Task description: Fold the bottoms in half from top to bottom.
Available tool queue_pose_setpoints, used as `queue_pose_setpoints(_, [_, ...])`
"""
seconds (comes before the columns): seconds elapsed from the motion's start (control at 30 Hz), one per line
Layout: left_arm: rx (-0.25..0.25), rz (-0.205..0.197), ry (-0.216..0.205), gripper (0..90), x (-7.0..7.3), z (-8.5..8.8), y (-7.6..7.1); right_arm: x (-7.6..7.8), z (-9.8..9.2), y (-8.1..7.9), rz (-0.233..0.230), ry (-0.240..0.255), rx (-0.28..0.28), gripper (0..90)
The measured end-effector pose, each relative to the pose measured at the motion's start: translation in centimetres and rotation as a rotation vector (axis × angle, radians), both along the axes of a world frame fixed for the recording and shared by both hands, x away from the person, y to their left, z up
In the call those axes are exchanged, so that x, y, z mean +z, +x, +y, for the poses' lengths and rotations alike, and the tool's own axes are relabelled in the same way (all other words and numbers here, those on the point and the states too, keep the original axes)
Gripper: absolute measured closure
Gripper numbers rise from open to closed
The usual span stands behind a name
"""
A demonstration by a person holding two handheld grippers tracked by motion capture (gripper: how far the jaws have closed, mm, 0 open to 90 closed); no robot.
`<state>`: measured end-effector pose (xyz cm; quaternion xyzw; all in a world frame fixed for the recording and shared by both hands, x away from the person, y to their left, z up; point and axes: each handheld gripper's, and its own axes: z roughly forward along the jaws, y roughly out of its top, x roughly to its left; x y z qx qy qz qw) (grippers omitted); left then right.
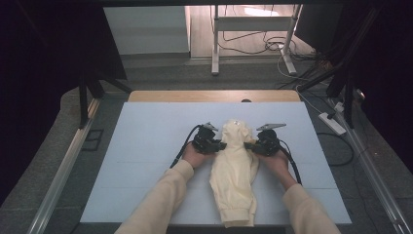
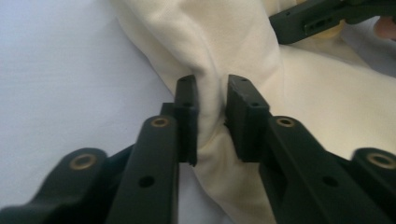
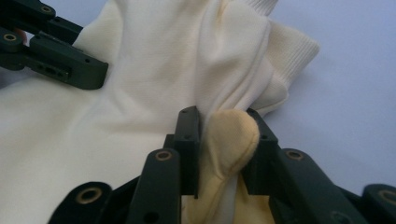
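A cream garment (image 1: 234, 170) lies bunched in a long heap on the pale blue worktop (image 1: 146, 146), running from near the middle toward the near edge. The left tongs (image 2: 211, 116) are clamped on a fold at the garment's left side, cloth pinched between the nearly closed jaws. The right tongs (image 3: 223, 140) likewise grip a bunched fold at its right side, just beside a ribbed cuff (image 3: 292, 56).

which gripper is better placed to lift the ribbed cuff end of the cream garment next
Right, probably. The right gripper is shut on a fold of the cream garment just beside the ribbed cuff. The left gripper also pinches cloth, but on the opposite side, away from that cuff.
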<state>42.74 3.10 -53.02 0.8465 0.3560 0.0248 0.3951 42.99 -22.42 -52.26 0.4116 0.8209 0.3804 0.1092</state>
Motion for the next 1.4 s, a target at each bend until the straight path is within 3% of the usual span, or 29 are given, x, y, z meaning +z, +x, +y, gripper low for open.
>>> queue_pose_setpoints(0.37, [-0.016, -0.025, -0.021, 80.1, 0.9, 0.7, -0.5, 0.8, 0.3, -0.4, -0.057, -0.013, 0.030, 76.1])
queue_pose_setpoints(0.87, [-0.018, -0.062, -0.072, 81.1, 2.5, 2.7, -1.3, 2.4, 1.2, -1.0, -0.127, 0.038, 0.057, 76.6])
queue_pose_setpoints(1.4, [0.013, -0.113, -0.085, 81.6, 4.6, 5.0, -1.5, 4.3, 3.1, 0.0, -0.192, 0.096, 0.083, 77.2])
